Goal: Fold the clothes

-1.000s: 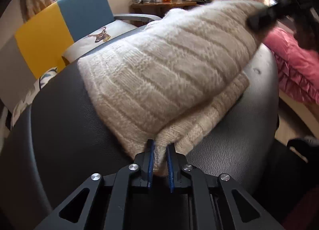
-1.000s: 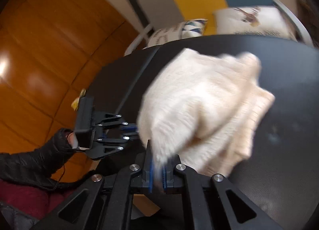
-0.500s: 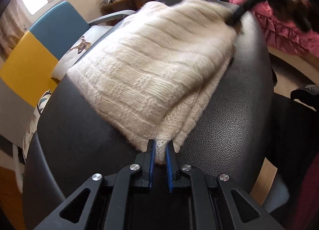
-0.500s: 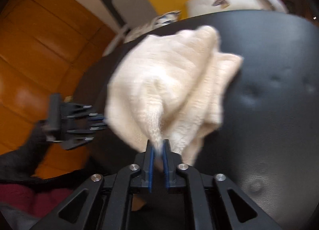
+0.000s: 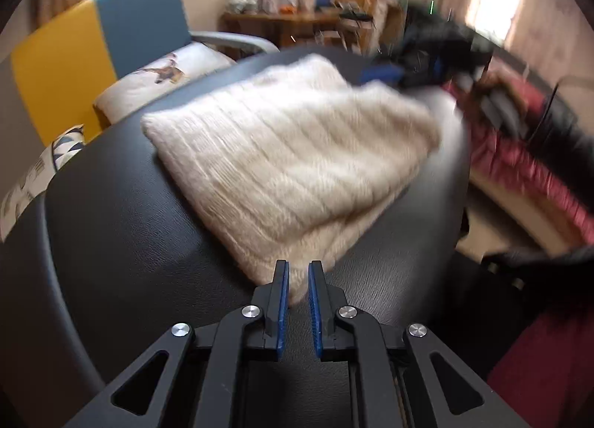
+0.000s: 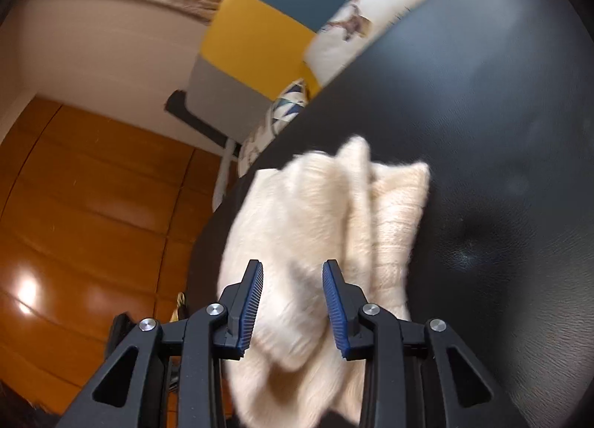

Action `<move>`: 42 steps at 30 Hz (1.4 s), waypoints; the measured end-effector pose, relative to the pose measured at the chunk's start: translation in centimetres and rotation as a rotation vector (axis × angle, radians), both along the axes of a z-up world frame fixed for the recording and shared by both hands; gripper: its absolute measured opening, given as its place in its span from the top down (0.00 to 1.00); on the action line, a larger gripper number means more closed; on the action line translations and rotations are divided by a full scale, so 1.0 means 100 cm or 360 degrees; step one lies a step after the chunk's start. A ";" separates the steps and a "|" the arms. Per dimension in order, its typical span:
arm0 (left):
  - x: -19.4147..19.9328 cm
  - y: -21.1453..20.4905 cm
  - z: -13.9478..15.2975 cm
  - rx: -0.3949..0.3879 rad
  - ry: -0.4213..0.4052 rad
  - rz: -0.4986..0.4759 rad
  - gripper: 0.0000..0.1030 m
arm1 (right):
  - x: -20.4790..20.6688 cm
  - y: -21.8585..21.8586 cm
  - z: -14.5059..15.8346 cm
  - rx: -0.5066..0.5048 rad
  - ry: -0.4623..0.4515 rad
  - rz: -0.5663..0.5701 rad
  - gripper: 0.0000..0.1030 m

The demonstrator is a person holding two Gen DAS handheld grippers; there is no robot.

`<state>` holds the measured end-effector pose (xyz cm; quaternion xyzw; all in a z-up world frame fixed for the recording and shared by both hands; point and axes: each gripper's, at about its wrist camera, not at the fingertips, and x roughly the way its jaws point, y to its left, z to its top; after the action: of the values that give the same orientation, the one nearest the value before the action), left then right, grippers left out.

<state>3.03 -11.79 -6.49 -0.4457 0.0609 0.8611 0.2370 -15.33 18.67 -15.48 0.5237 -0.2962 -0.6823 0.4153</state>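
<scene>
- A cream knitted sweater (image 5: 289, 168), folded into a thick pad, lay on a black leather-look table (image 5: 122, 242).
- The left gripper (image 5: 297, 281) sat at the sweater's near corner, its blue-padded fingers (image 5: 282, 301) closed on the edge of the knit.
- The right gripper (image 6: 293, 301) was over the opposite end of the sweater; its fingers (image 6: 252, 305) were opening, with loose knit lying between them and no pad pressing on it.
- Behind the table stood a chair (image 5: 111, 27) with a yellow and blue back, holding a printed cushion (image 5: 163, 75).
</scene>
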 end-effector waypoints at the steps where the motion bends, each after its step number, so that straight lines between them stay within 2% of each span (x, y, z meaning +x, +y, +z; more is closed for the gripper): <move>1: 0.000 -0.003 0.005 0.0064 0.0014 0.0027 0.89 | -0.003 -0.001 -0.005 -0.0007 -0.0022 -0.0019 0.66; 4: -0.010 -0.011 0.016 0.0236 0.0049 0.0116 0.89 | -0.010 -0.008 -0.014 -0.0070 -0.0078 -0.0039 0.65; 6: -0.018 -0.014 0.020 0.0316 0.0056 0.0176 0.88 | -0.016 -0.010 -0.015 -0.0049 -0.0110 -0.0041 0.65; 9: -0.026 -0.013 0.015 0.0342 0.0020 0.0253 0.88 | -0.019 -0.024 -0.020 -0.0016 -0.0139 0.0006 0.65; 10: -0.028 -0.012 0.012 0.0340 0.0005 0.0275 0.87 | -0.017 -0.030 -0.018 0.0044 -0.0095 0.0038 0.72; 11: -0.030 -0.011 0.010 0.0339 -0.0008 0.0294 0.86 | -0.014 -0.038 -0.011 0.0184 0.0007 0.0059 0.86; 12: -0.033 -0.010 0.009 0.0338 -0.0013 0.0305 0.83 | -0.010 -0.044 -0.002 0.0286 0.0093 0.0067 0.86; 14: -0.037 -0.006 0.007 0.0327 -0.0028 0.0303 0.81 | -0.005 -0.052 0.022 0.0373 0.0255 0.0070 0.89; 17: -0.038 0.006 0.000 0.0236 -0.0065 0.0224 0.79 | -0.002 -0.058 0.072 0.0392 0.0552 0.0016 0.90; 19: -0.038 0.016 -0.010 0.0163 -0.0116 0.0167 0.79 | 0.000 -0.064 0.084 0.0482 0.0676 0.0019 0.90; 21: -0.035 0.028 -0.023 0.0061 -0.0169 0.0094 0.79 | -0.012 -0.075 0.074 0.0597 0.0661 0.0055 0.90; 24: -0.030 0.039 -0.037 -0.0036 -0.0206 0.0033 0.79 | -0.028 -0.064 0.043 0.0697 0.0523 0.0038 0.90; 28: -0.027 0.031 -0.027 0.0090 -0.0217 0.0011 0.79 | -0.027 -0.037 0.015 0.0655 0.0421 -0.0052 0.90; 31: -0.020 0.037 -0.016 0.0067 -0.0138 -0.0046 0.79 | -0.021 -0.018 0.026 0.0604 0.0431 -0.0070 0.89; 34: -0.014 0.045 -0.005 0.0044 -0.0054 -0.0110 0.79 | -0.032 -0.017 0.018 0.0587 0.0309 -0.0016 0.89; 36: -0.006 0.065 0.006 0.0009 0.0039 -0.0215 0.79 | -0.041 -0.016 0.008 0.0568 0.0222 0.0013 0.89; 38: -0.006 0.085 0.007 -0.0080 0.0090 -0.0302 0.79 | -0.044 -0.015 0.003 0.0563 0.0185 0.0038 0.88; 42: -0.016 0.108 -0.012 -0.0246 0.0140 -0.0380 0.79 | -0.040 -0.011 0.003 0.0563 0.0171 0.0093 0.88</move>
<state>1.39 -1.04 -7.67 -0.4141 0.1900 0.8381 0.3000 -19.33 17.60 -15.21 0.5598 -0.1337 -0.7384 0.3516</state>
